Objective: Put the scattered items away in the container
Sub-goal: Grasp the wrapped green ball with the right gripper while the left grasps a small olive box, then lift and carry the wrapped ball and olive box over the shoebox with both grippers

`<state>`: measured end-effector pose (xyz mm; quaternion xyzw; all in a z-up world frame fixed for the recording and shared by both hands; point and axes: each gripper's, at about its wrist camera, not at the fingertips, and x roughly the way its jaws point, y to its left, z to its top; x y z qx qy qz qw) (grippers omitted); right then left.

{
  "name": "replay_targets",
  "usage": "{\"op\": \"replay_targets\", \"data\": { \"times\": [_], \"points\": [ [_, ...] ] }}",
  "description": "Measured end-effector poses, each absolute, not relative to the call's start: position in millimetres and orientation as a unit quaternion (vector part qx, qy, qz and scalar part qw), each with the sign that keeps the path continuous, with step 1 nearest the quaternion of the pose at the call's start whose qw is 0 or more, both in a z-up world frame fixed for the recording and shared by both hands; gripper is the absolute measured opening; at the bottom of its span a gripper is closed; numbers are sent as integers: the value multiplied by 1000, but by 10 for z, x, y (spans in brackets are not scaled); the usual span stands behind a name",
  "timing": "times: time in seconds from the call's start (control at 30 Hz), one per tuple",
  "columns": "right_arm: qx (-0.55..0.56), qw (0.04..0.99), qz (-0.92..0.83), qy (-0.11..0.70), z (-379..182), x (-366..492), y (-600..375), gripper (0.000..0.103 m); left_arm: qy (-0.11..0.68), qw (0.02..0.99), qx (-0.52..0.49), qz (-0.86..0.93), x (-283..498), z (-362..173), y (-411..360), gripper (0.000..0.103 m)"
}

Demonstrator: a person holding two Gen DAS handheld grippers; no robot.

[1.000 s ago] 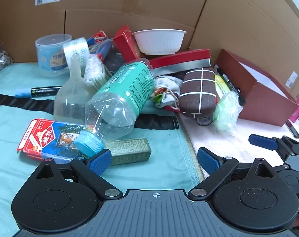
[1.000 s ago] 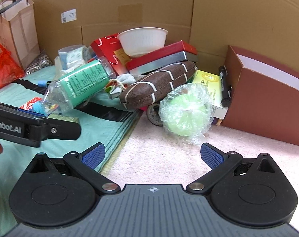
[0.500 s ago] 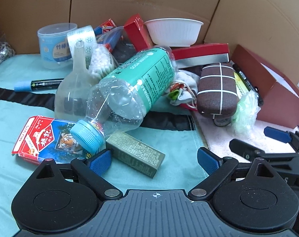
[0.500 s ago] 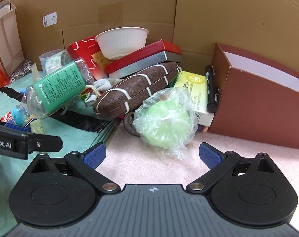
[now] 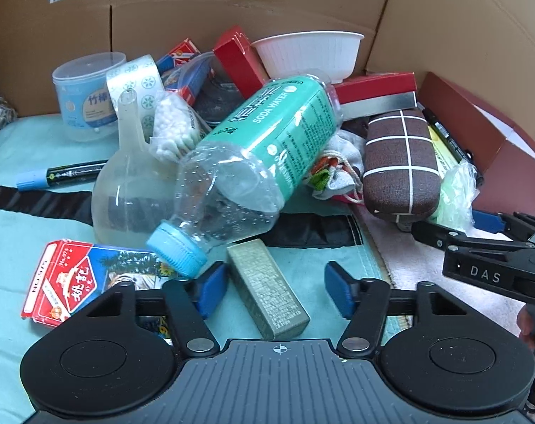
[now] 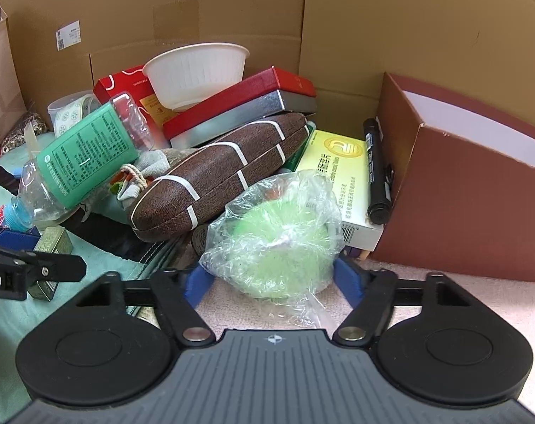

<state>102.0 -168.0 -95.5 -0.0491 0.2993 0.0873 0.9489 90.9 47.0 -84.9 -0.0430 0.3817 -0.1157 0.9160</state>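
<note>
Right tool (image 6: pixel 271 279) gapes around the bagged green ball (image 6: pixel 285 243) at lower centre; left tool (image 5: pixel 276 291), likewise open, straddles the green box (image 5: pixel 267 296)

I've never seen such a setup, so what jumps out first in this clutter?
A clear plastic bottle with a green label lies tilted across the pile's middle. Close ahead, the open right gripper straddles a green ball wrapped in clear plastic, beside an open reddish-brown cardboard box at right.

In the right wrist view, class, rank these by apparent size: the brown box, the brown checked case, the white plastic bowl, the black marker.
1. Brown box, largest, though cropped.
2. Brown checked case.
3. White plastic bowl; it sits farther back, so its gap from the case is unsure.
4. Black marker, smallest.
</note>
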Motion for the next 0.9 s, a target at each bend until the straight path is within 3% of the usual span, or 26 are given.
{"op": "replay_targets", "data": {
  "times": [0.13,0.33,0.83,0.9],
  "points": [
    [-48,949,90,300,-936,981,-1685,63,384,915,-34,-122,882,-844,441,44],
    [-56,948,98,299,-872,827,-1670,63,391,908,-34,-143,790,-842,426,24],
    [-72,938,89,326,-746,186,-1856,64,394,885,-2,-247,368,-776,-7,22],
    [-68,940,89,323,-745,133,-1874,71,394,884,1,-253,335,-782,-65,22]
  ]
}}
